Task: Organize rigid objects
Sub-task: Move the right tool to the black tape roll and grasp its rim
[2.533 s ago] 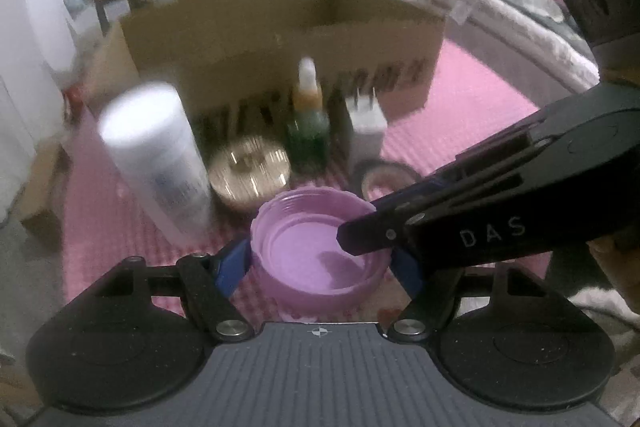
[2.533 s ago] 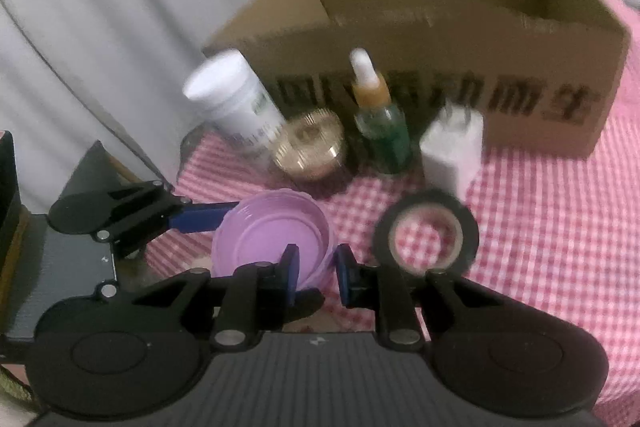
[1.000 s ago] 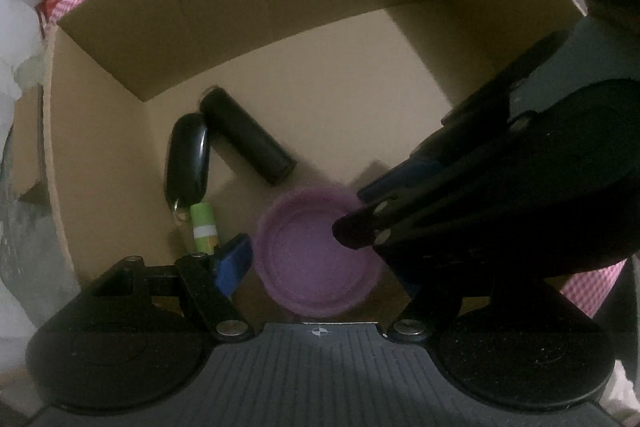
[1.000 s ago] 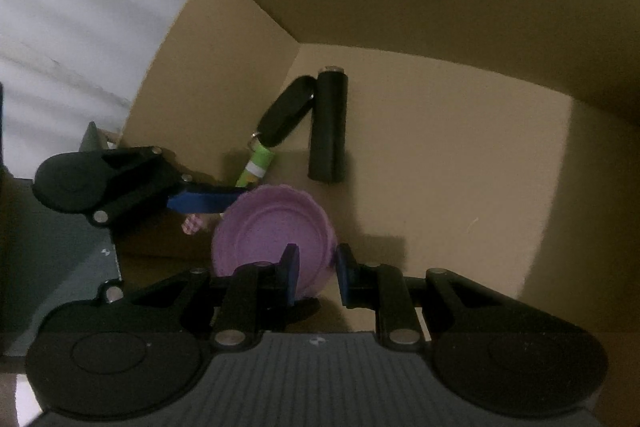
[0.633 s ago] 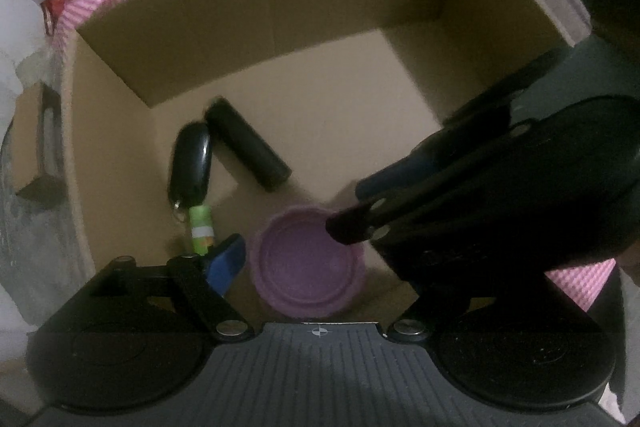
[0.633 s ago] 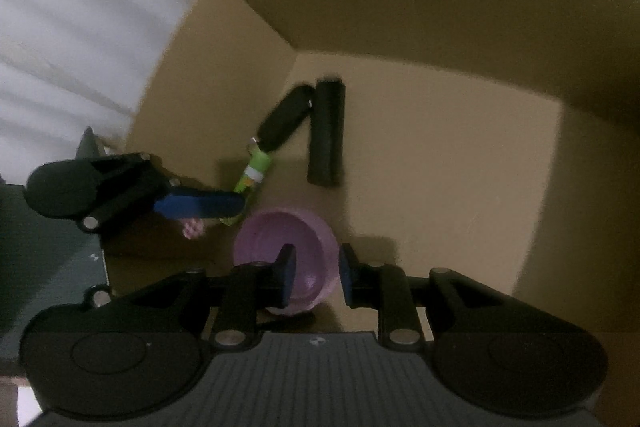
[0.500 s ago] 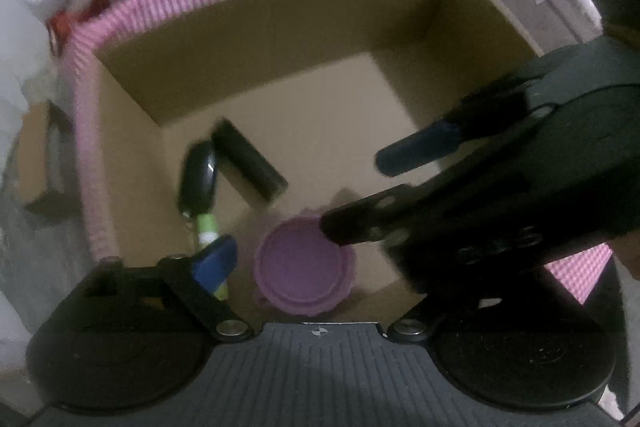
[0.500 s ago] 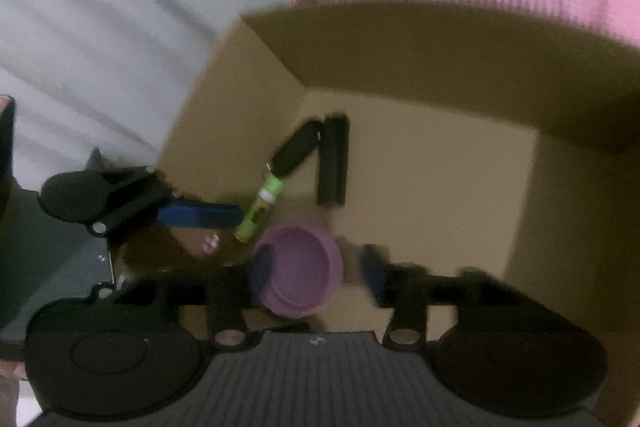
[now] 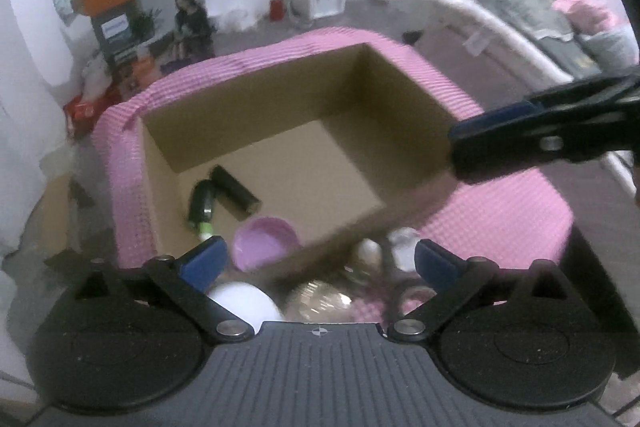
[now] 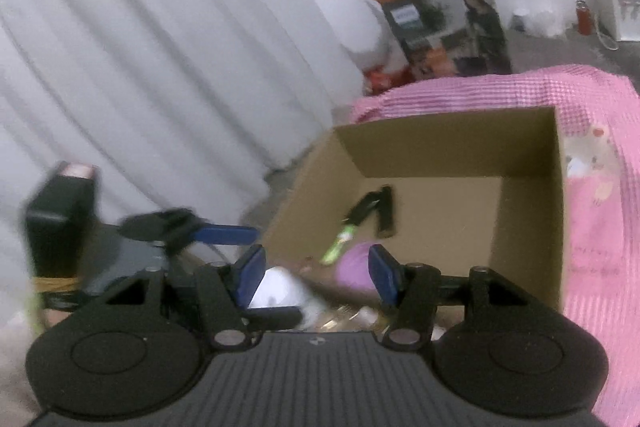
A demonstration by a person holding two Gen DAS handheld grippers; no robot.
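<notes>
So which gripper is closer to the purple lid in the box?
Left, probably. The left gripper hangs just over the purple lid inside the box; the right gripper is off toward its right wall.

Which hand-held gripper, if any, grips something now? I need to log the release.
Neither: left hand-held gripper and right hand-held gripper are open; purple lid lies in the box.

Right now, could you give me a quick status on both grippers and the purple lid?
Left gripper open, empty. Right gripper open, empty. Purple lid lying in the cardboard box beside the black cylinder. Nothing blocking the box.
</notes>
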